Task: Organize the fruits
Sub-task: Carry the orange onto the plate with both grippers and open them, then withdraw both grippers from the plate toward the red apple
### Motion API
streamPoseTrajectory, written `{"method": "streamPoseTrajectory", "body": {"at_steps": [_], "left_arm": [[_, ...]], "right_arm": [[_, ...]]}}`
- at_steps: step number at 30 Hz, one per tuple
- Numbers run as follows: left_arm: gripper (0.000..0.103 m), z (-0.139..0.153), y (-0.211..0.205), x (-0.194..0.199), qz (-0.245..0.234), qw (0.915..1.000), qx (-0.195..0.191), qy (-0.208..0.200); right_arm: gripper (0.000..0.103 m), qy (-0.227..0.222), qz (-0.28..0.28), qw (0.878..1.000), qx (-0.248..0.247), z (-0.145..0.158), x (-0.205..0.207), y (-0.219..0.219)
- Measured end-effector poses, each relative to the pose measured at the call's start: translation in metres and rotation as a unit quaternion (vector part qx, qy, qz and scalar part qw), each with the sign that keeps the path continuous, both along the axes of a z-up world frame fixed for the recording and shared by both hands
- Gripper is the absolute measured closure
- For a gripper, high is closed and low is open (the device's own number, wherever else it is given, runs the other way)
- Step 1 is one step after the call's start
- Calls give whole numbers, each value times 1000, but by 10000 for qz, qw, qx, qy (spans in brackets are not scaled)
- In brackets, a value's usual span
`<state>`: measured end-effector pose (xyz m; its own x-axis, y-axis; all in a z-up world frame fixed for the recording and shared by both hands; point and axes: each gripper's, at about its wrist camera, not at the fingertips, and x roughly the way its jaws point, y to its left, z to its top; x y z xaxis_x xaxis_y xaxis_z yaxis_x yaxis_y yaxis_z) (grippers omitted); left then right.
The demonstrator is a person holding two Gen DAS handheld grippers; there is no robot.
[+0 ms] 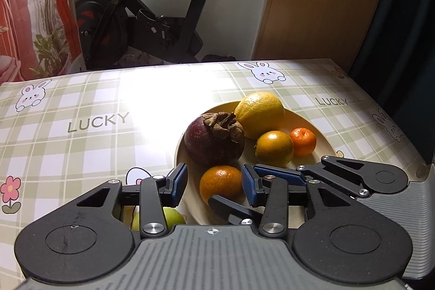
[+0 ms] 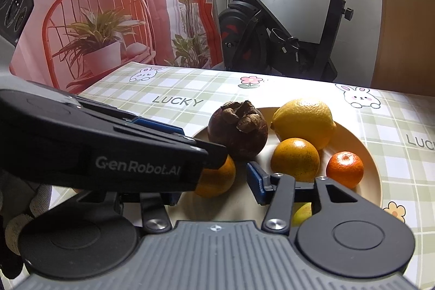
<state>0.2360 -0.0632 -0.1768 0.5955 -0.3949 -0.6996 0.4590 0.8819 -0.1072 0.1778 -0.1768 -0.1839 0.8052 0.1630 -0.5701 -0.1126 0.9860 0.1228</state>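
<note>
Five fruits sit on the cream plate (image 1: 323, 147) on the checked desk (image 1: 81, 143): a dark mangosteen (image 1: 213, 142) at the near left, a lemon (image 1: 259, 113) behind it, a mid-sized orange (image 1: 274, 148), a small mandarin (image 1: 303, 142) at the right, and a near orange (image 1: 221, 182) at the plate's front edge. A green fruit (image 1: 174, 218) lies off the plate, just beside its near rim and mostly hidden under the tools.

The near orange looks firm and fairly light, with a waxy, rounded skin that can squirt out of flat pads if pinched off-centre. My judgement is to take it across its widest girth, pads level on opposite sides, with moderate force so the peel is not bruised. The mangosteen's shell is hard, but its dry calyx is brittle, so that fruit should be taken by the body.

In the left wrist view, the left tool (image 1: 214, 181) has its jaws apart, the blue pads standing on either side of the near orange with a gap showing on each side; it grips nothing. The right tool (image 2: 214, 181) is likewise spread wide and empty, its right pad over the plate floor in front of the mid-sized orange. The left tool's finger crosses in front of it and covers part of the near orange, so whether anything touches the fruit there I cannot tell.
</note>
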Motion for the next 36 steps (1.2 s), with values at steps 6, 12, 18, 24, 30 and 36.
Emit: {"method": "streamPoseTrajectory", "body": {"at_steps": [6, 12, 18, 24, 30, 36], "left_arm": [[47, 14, 7, -12, 44, 9999, 26, -136], [47, 31, 21, -29, 98, 9995, 12, -298], [46, 42, 36, -49, 168, 9989, 51, -432], [46, 47, 57, -67, 235, 9988, 0, -440], [46, 52, 90, -81, 442, 9979, -68, -474], [46, 59, 130, -81, 818, 9954, -110, -489]], "right_arm": [[48, -7, 5, 9999, 125, 10, -13, 0], [47, -89, -107, 9996, 232, 23, -30, 2], [46, -147, -162, 9991, 364, 30, -47, 5], [46, -199, -114, 9989, 414, 33, -60, 12], [46, -227, -45, 9990, 384, 34, -70, 21], [46, -261, 110, 9991, 316, 35, -71, 34]]}}
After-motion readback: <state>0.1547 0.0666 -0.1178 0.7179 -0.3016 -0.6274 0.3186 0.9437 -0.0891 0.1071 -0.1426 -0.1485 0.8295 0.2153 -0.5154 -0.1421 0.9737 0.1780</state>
